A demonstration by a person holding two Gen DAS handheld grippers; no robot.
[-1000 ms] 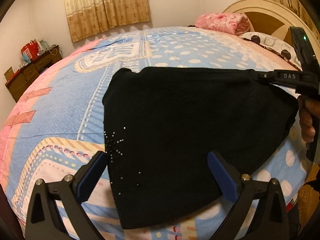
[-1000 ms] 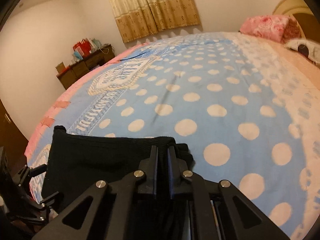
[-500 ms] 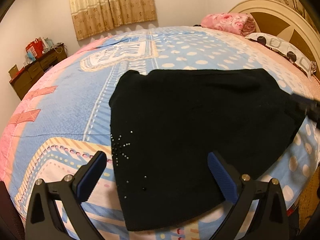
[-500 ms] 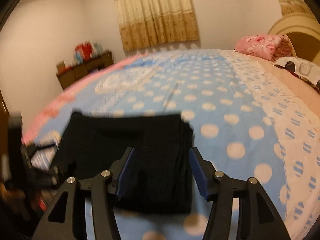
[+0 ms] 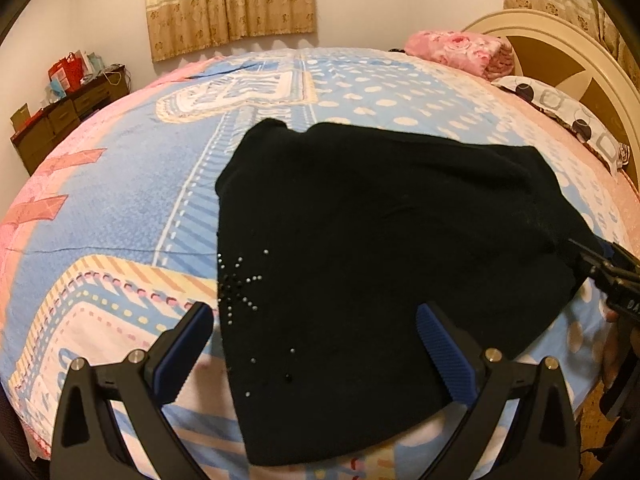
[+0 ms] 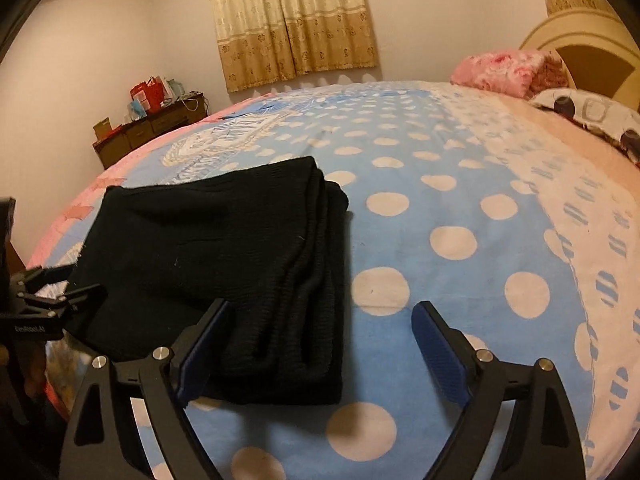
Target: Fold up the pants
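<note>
Your black pants lie folded flat on the bed, right in front of both hand-held grippers. Their stacked folded edge runs up between the fingers of your right hand-held gripper, nearer its left finger; its jaws are opening and the pads do not press the cloth. Your left hand-held gripper hangs spread wide over the near part of the pants, gripping nothing. A pink blanket sits far ahead by the headboard.
</note>
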